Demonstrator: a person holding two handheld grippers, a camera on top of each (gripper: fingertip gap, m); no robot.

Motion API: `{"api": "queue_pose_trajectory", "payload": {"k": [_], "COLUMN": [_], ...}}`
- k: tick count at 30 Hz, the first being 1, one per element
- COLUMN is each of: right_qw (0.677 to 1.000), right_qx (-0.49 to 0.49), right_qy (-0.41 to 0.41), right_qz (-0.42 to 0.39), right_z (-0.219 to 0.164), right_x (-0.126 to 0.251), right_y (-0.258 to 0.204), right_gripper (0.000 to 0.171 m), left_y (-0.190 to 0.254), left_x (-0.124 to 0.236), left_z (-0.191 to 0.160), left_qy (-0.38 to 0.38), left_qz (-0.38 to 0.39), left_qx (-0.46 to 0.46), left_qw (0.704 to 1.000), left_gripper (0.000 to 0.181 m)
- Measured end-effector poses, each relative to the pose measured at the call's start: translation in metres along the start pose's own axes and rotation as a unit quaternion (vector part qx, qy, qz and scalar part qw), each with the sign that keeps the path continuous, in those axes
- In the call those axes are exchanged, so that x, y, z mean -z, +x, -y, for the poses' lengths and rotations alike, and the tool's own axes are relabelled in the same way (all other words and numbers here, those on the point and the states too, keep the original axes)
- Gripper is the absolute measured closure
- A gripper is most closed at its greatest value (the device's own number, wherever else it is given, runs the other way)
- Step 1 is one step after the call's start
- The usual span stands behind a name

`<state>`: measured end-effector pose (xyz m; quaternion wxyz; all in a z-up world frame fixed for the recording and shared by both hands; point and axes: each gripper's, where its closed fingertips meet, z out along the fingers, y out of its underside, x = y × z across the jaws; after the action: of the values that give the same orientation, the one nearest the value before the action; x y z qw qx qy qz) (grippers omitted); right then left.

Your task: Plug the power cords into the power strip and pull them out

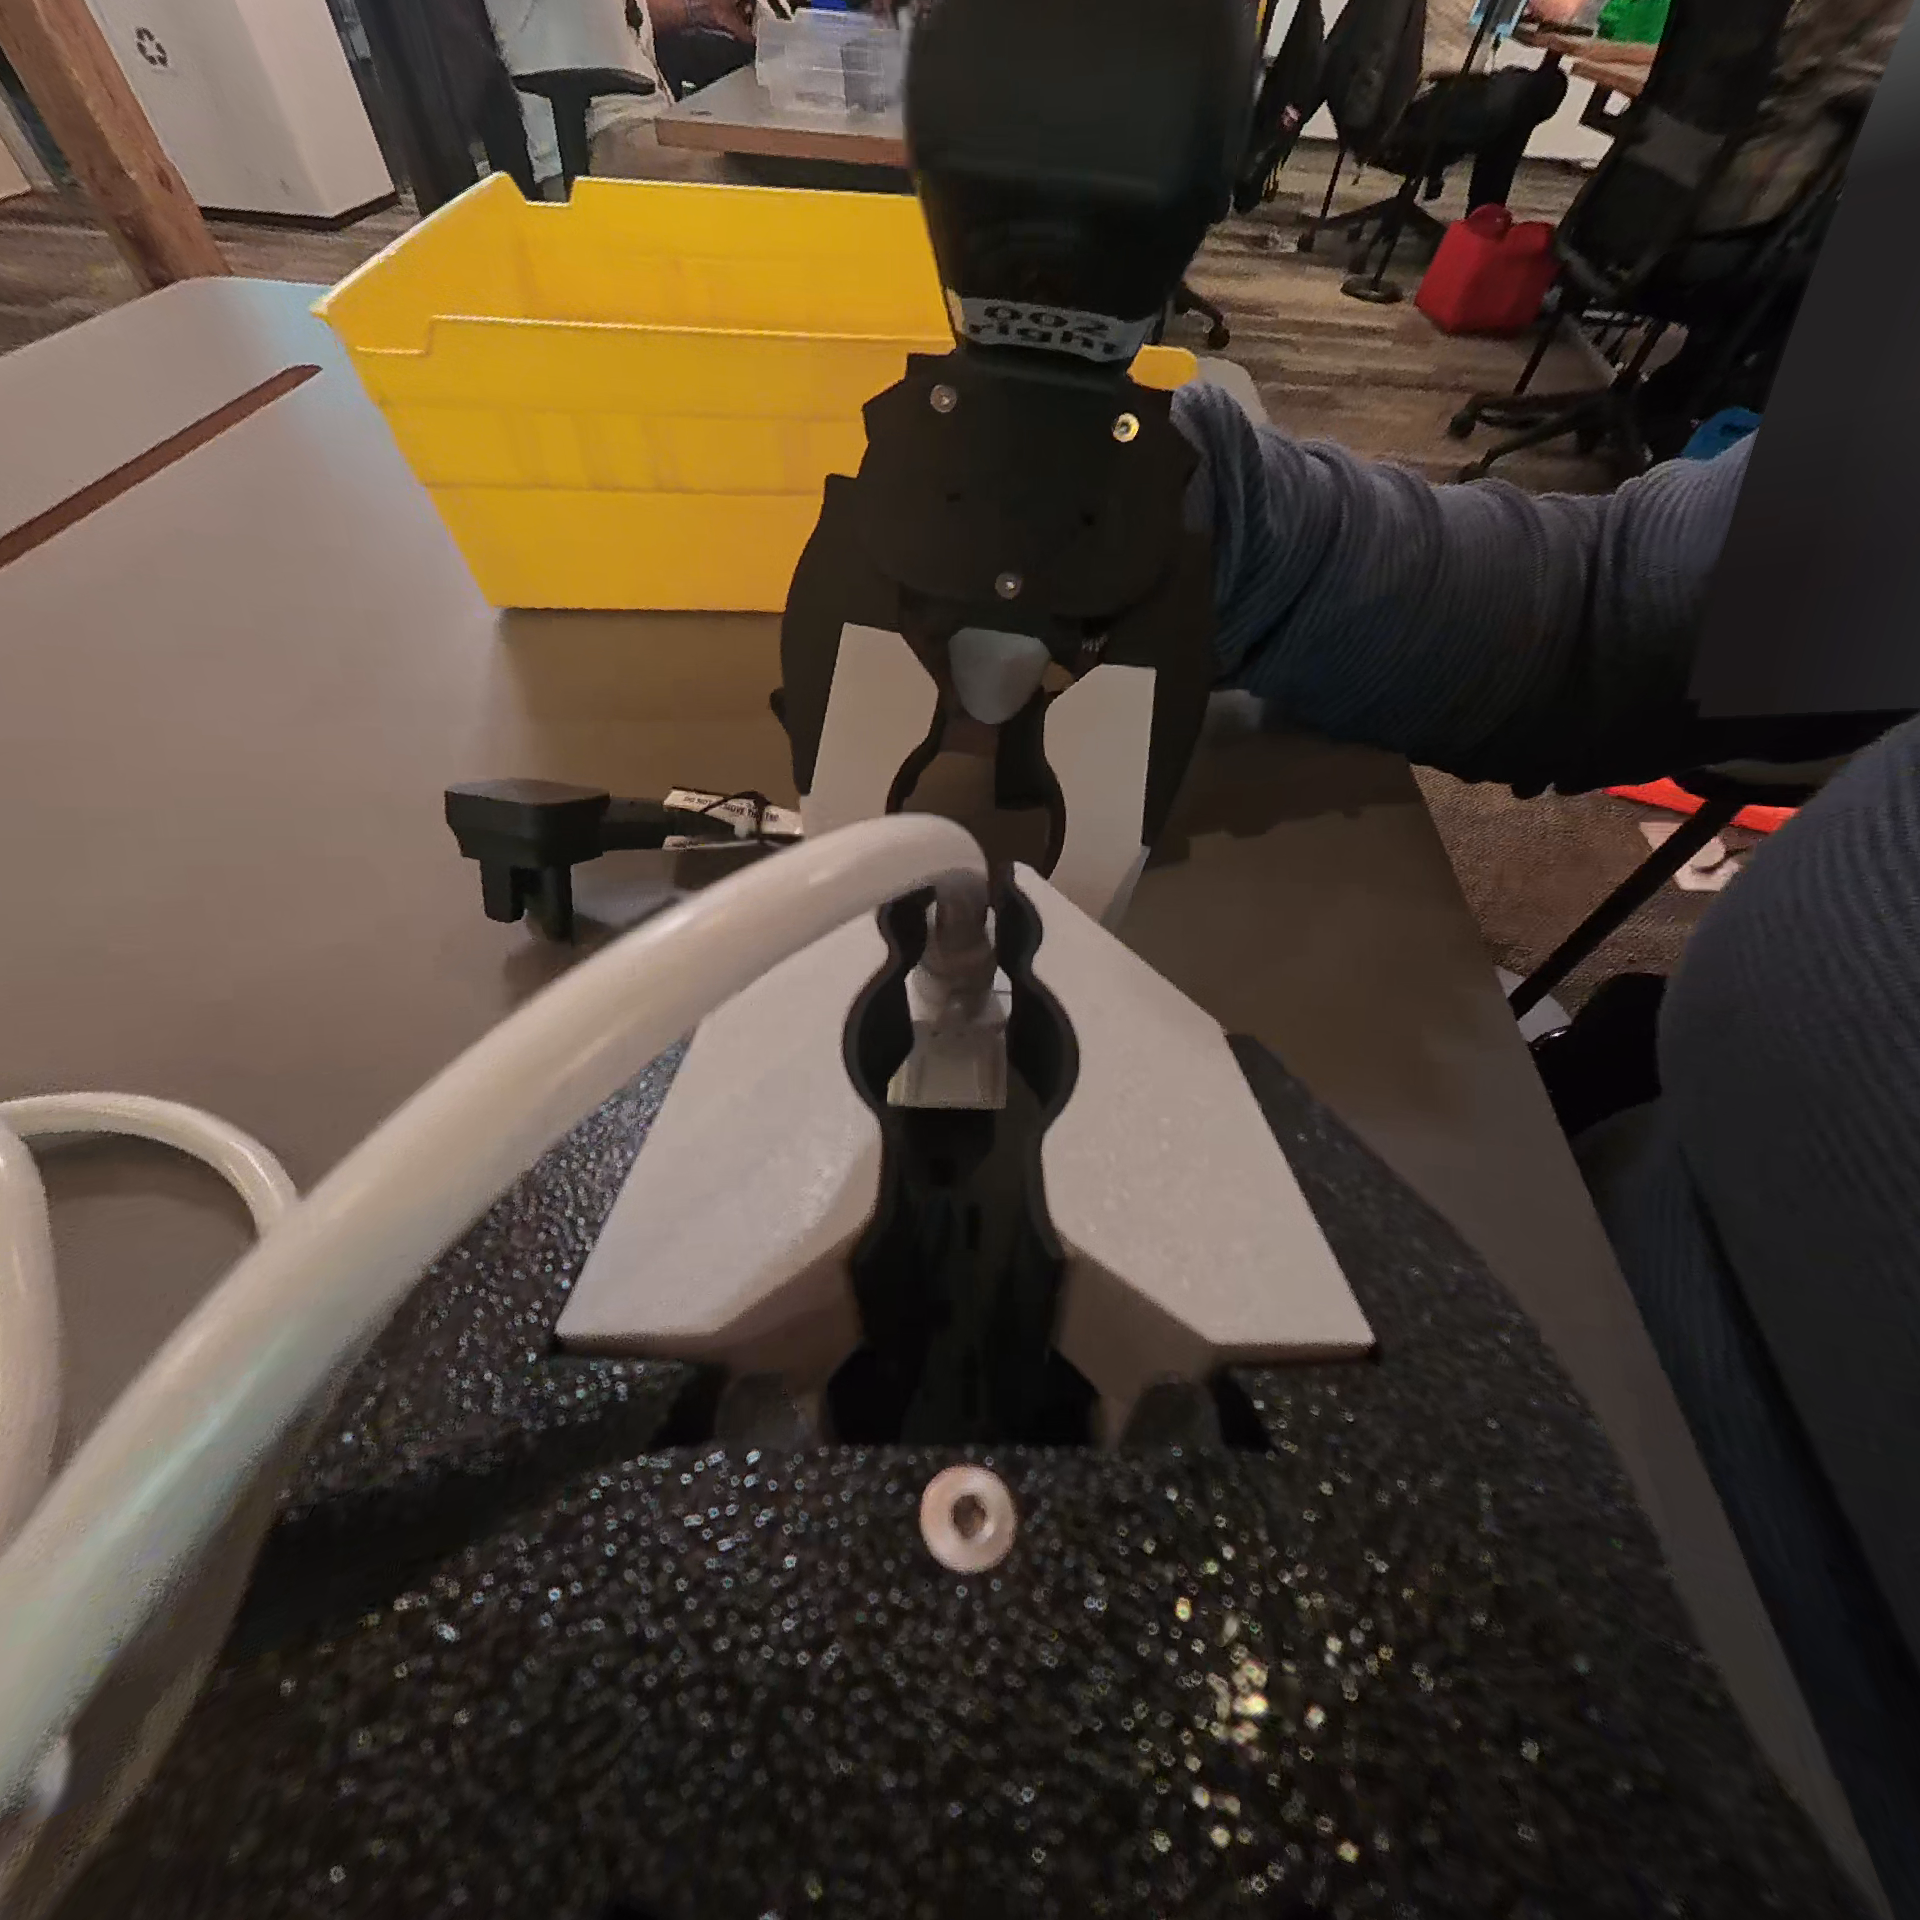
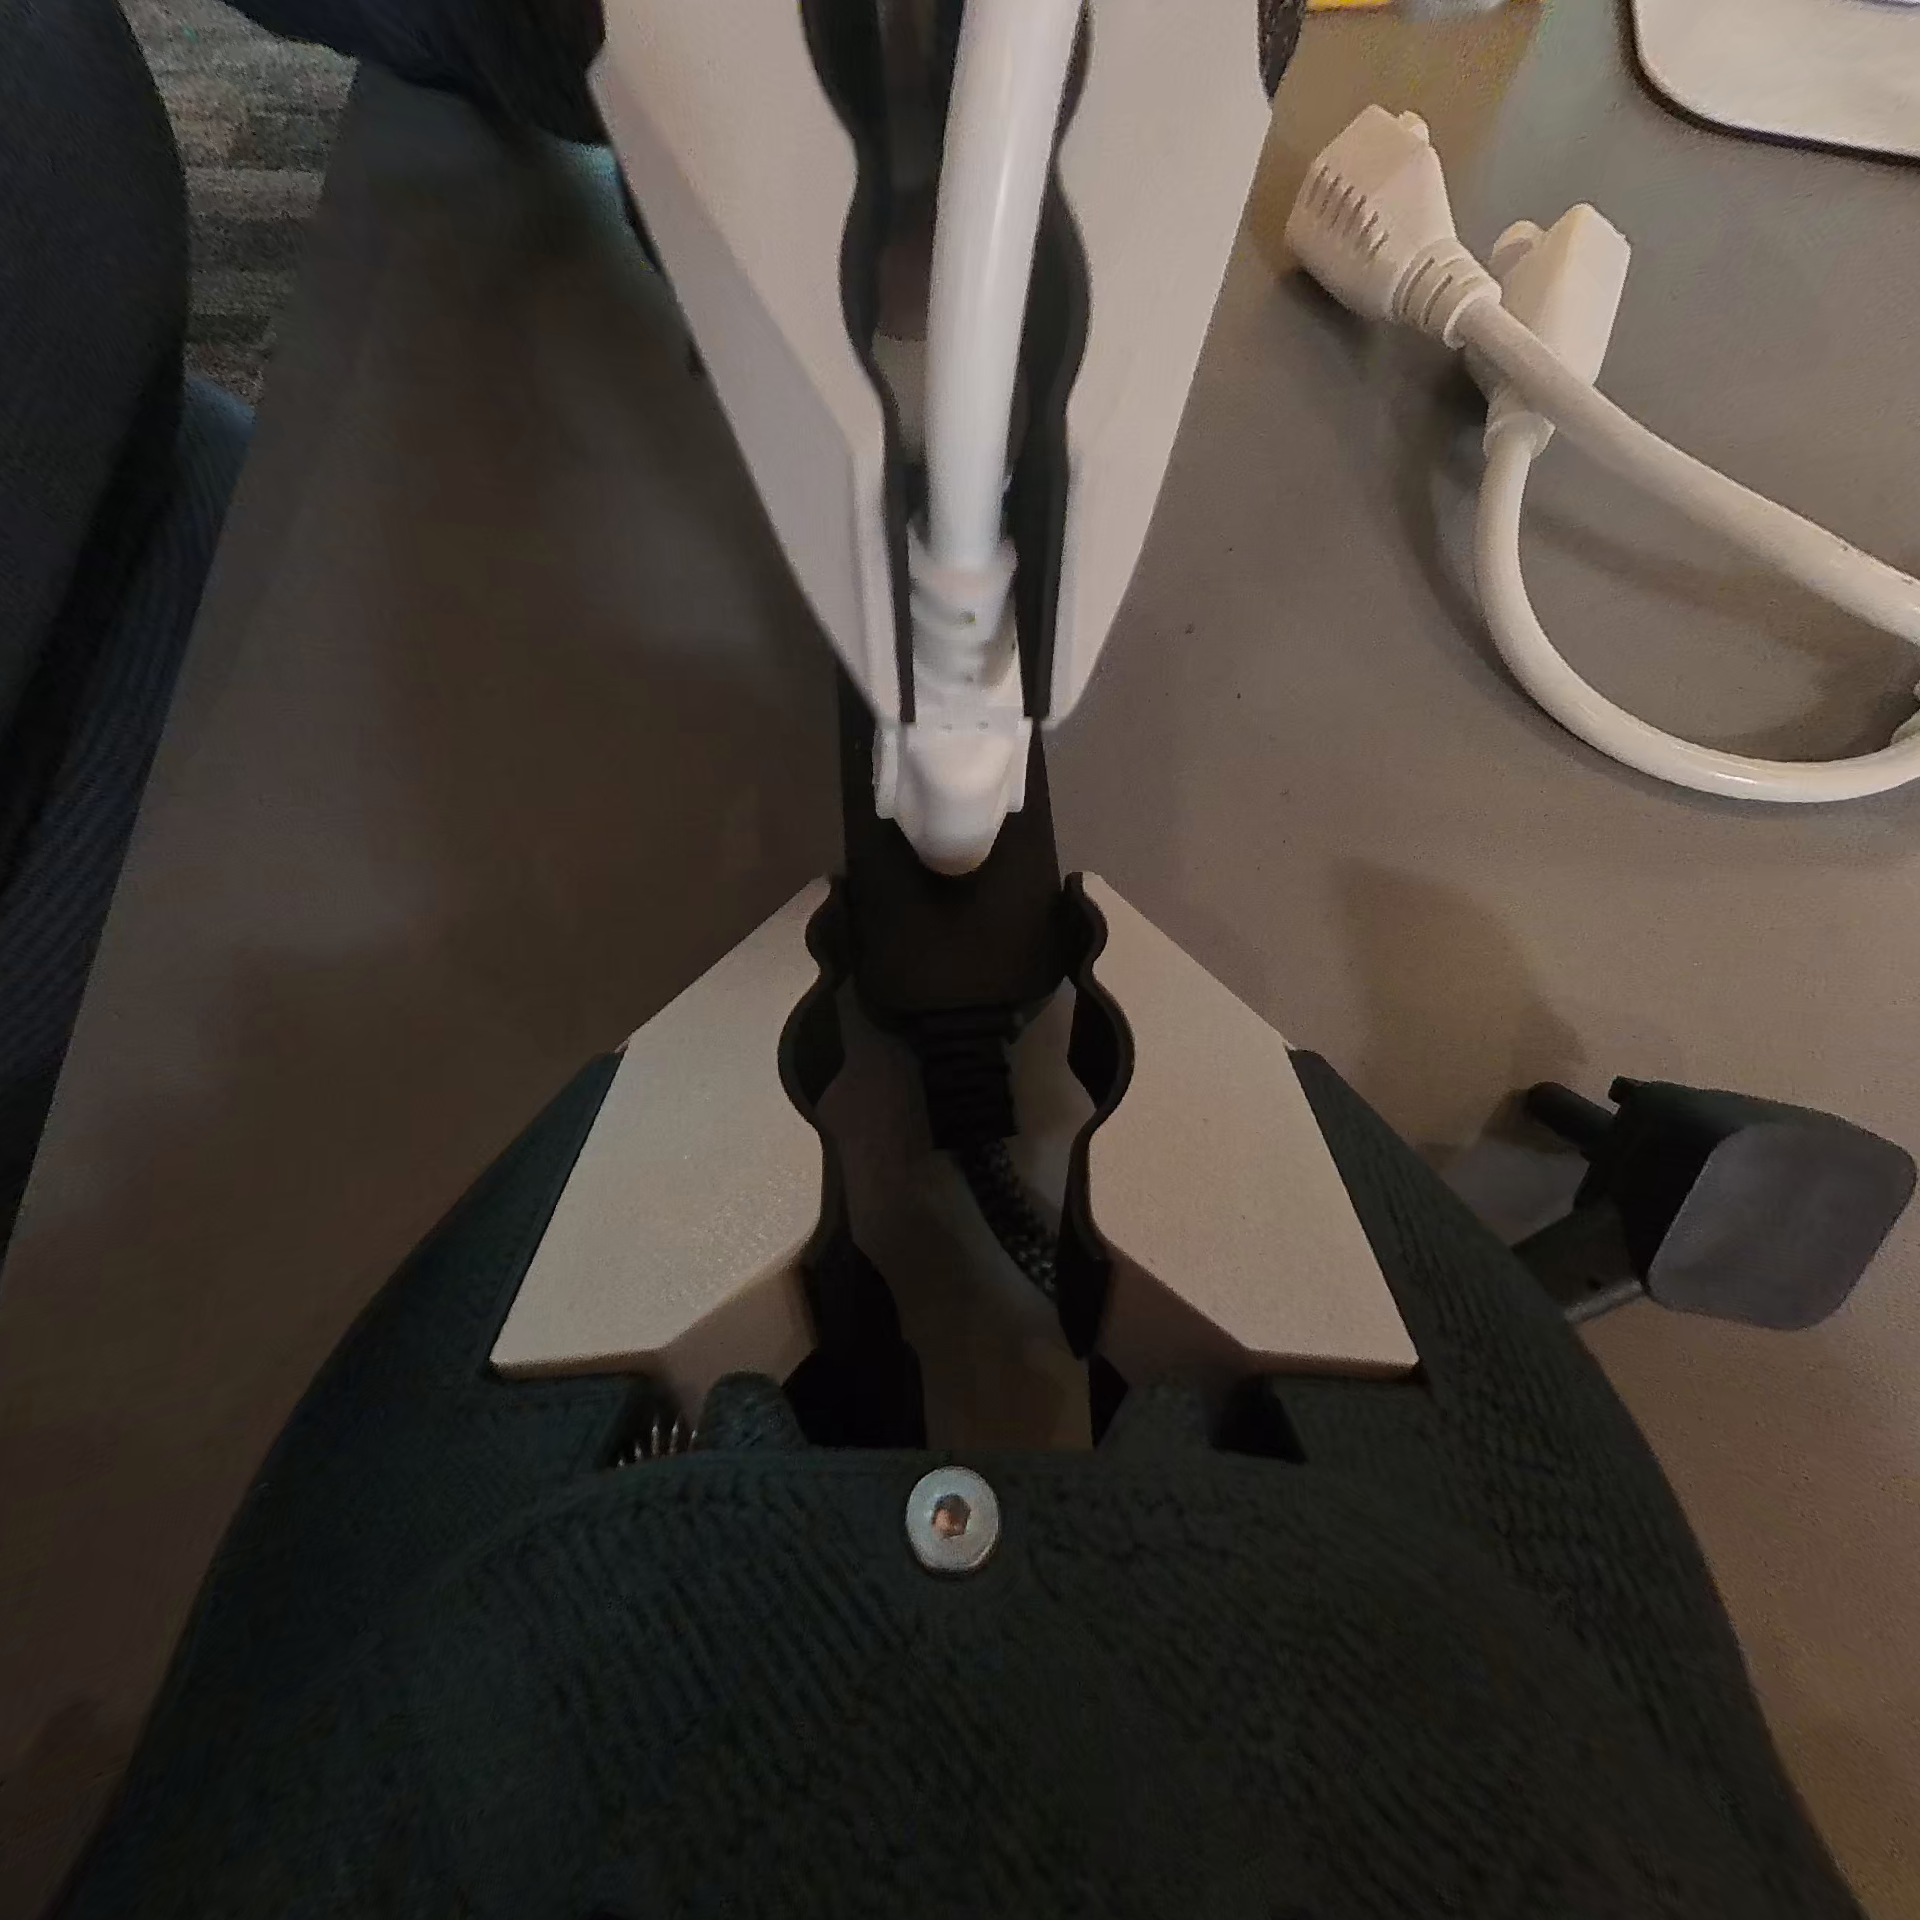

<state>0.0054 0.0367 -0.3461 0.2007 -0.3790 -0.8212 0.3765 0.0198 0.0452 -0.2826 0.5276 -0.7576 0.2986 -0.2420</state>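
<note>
Left wrist view shows your left gripper (image 1: 951, 997) clamped on a white plug (image 1: 948, 1049). The plug's long side runs away from you, and it points far, at your right gripper (image 1: 977, 831). Its white cord (image 1: 540, 1060) bends up and back to the near left.

Right wrist view shows your right gripper (image 2: 951, 961) clamped on the end of a black strip (image 2: 940, 914). The strip runs straight away from that camera, flat on the table (image 2: 1299, 727). The white plug (image 2: 951, 769) sits over it, tip pointing at the strip. You cannot tell if it is in yet.

A black plug (image 1: 530, 842) lies on the table to the left, in front of a yellow bin (image 1: 644, 416).
</note>
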Motion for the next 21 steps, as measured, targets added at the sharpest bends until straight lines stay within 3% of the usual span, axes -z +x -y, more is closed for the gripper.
{"api": "queue_pose_trajectory", "payload": {"k": [21], "right_qw": [1.0], "right_qx": [0.002], "right_qy": [-0.021], "right_qz": [-0.009], "right_z": [-0.003], "right_x": [0.003], "right_y": [0.001], "right_gripper": [0.126], "left_y": [0.001], "left_x": [-0.008], "left_z": [0.003], "left_qy": [0.006], "left_qz": [0.006], "left_qx": [0.007], "left_qw": [1.0], "left_gripper": [0.168]}}
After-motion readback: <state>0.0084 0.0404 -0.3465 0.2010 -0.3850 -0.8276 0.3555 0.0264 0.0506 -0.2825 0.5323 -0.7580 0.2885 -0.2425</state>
